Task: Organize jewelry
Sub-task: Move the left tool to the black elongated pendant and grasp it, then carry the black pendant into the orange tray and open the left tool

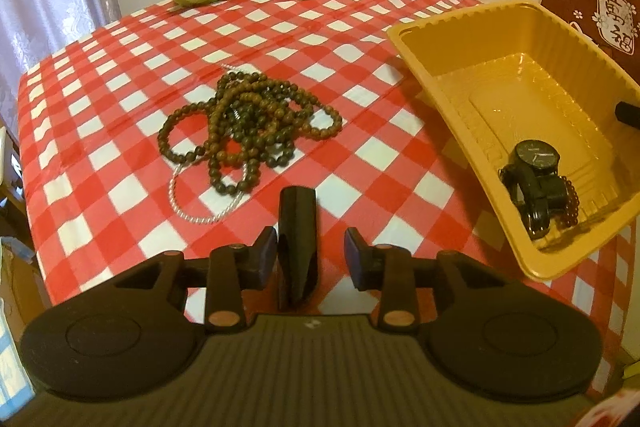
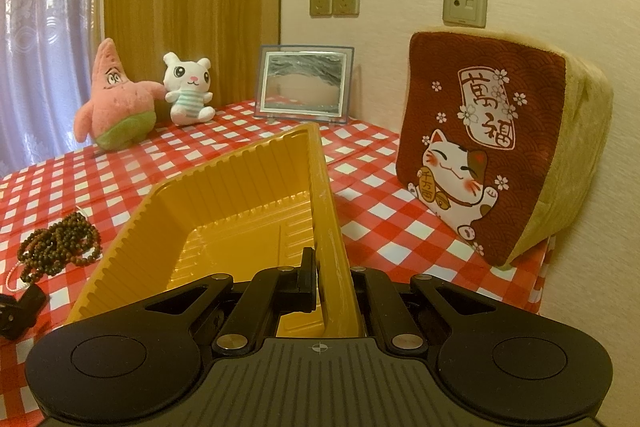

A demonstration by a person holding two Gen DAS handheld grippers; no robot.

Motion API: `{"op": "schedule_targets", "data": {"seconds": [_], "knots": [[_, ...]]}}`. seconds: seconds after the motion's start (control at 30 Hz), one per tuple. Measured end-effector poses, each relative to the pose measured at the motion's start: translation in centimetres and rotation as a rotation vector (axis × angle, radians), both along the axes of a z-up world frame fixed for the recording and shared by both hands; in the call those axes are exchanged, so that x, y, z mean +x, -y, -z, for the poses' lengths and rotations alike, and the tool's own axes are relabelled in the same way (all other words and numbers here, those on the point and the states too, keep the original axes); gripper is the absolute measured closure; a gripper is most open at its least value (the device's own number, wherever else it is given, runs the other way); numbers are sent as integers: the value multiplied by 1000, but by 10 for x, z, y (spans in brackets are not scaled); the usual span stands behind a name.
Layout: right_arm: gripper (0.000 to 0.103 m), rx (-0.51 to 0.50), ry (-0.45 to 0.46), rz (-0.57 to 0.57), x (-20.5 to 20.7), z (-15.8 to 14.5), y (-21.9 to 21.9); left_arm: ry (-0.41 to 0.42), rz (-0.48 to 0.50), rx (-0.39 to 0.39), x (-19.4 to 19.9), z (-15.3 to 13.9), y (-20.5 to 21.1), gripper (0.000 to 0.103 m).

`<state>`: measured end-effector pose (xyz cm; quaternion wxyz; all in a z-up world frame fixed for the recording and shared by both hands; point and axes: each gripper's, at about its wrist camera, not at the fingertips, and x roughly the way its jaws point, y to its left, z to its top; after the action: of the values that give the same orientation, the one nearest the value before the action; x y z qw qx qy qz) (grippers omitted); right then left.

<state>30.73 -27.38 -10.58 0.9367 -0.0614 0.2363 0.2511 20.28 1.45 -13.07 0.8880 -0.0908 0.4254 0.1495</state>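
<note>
At lower centre of the left wrist view, the left tool [image 1: 311, 253] is standing partly open, a black clip-like object [image 1: 298, 247] sitting between its pads; whether they press it is unclear. Beads [image 1: 248, 125] are lying mid-frame on the checked surface [image 1: 120, 67]; a watch [image 1: 536, 179] is resting in the yellow tray [image 1: 420, 39] at right.

Low in the right wrist view, the right tool [image 2: 332, 283] is clamping shut on the tilted tray's rim.

Warm, yellowish indoor light, fairly bright. Daylight glows through the curtain [image 2: 36, 67] at frame left. Strong fisheye bending toward edges, dark vignette in corners. Slight softness overall; beads [image 1: 248, 123] mildly blurred. Soft shadows.
</note>
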Motion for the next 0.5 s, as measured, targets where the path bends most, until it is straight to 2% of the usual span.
{"op": "schedule_targets", "data": {"seconds": [0.3,0.5], "knots": [[98,2,-1,-1,0,-2,1,-18,12,19,18,6,-5,71],[98,3,-2,-1,0,-4,0,-29,-3,14,19,10,-9,83]]}}
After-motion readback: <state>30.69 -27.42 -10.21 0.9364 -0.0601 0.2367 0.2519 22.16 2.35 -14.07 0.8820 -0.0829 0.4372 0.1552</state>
